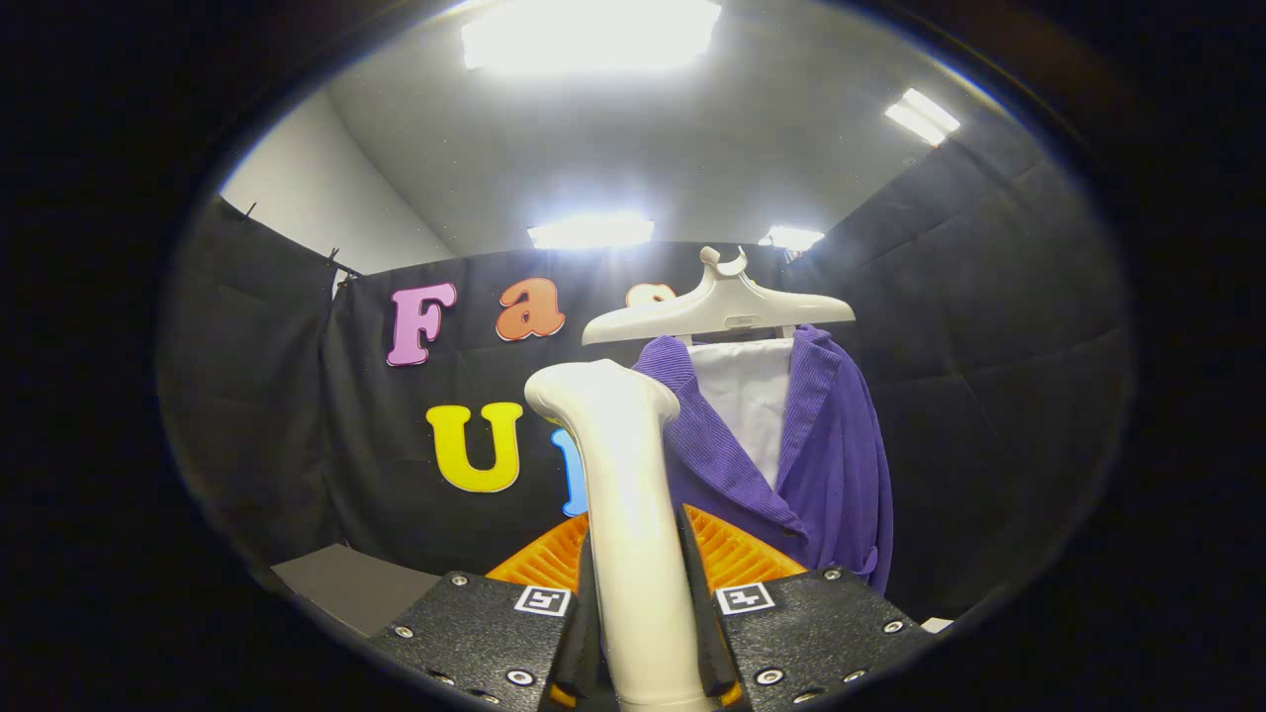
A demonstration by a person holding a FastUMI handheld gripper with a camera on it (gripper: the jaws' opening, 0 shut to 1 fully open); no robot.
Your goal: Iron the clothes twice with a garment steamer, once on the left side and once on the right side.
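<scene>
A white garment steamer point(625, 514) stands upright between my two fingers, its handle pressed from both sides, its head rising above them. My gripper point(638, 593) is shut on that handle. Beyond the steamer and a little to its right hangs a purple jacket point(831, 465) over a white inner layer point(752, 396), on a white hanger point(722, 309). The steamer head sits in front of the jacket's left shoulder; whether it touches the cloth I cannot tell.
Black cloth walls point(989, 346) close the booth behind and to both sides. A grey surface point(346, 583) lies low to the left of my fingers. Bright ceiling lamps point(590, 35) shine overhead.
</scene>
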